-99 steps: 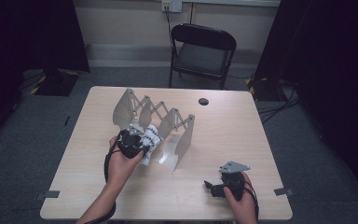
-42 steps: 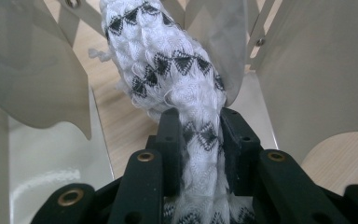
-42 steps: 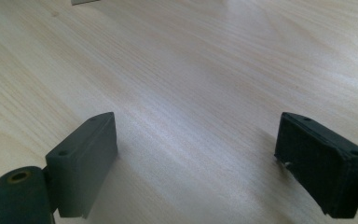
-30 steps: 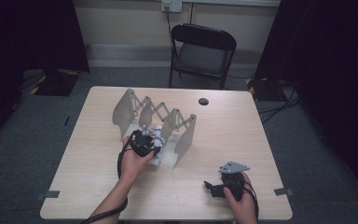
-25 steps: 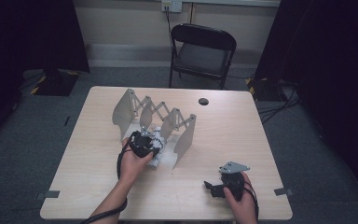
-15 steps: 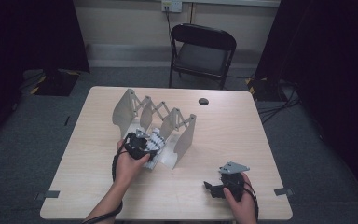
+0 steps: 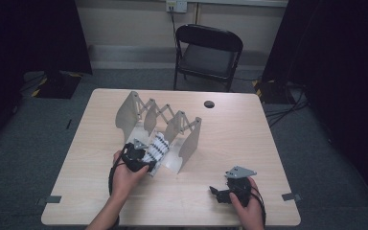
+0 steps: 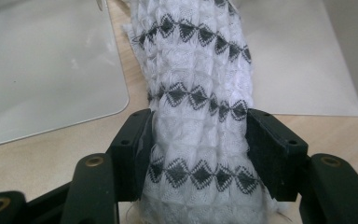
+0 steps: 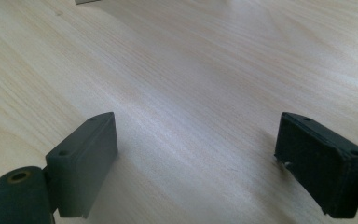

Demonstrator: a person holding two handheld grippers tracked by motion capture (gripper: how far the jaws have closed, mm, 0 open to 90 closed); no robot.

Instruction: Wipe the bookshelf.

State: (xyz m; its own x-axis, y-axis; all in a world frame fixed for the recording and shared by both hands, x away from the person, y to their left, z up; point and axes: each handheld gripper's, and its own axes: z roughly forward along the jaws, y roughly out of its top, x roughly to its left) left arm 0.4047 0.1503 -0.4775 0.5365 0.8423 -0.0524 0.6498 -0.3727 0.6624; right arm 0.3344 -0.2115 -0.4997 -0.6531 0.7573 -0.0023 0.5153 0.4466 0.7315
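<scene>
Left gripper (image 8: 198,140) sits over the near end of the rolled white knitted cloth with black diamond bands (image 8: 200,107); jaws have just been opening, the cloth is between them, both pads at the cloth's sides or just touching, no visible squeeze, so I read it as released, not pinched. In the high view the left gripper (image 7: 141,160) is at the near end of the same cloth (image 7: 157,147), which lies on the light wooden table (image 7: 249,139), running from the gripper toward the grey folding accordion-style rack with upright plates (image 7: 160,117). The cloth lies between two of the rack's flat base plates, one either side of it in the left gripper view, near end sticking out toward the person. Right gripper (image 9: 196,149) has its jaws spread wide, nothing between them, bare table top under them. In the high view the right gripper (image 7: 220,194) rests near the table's near right edge, well apart from cloth and rack, grey three-cornered plate on top. Small dark round disc (image 7: 209,104) on the far side of the table; black folding chair (image 7: 206,55) behind it.
</scene>
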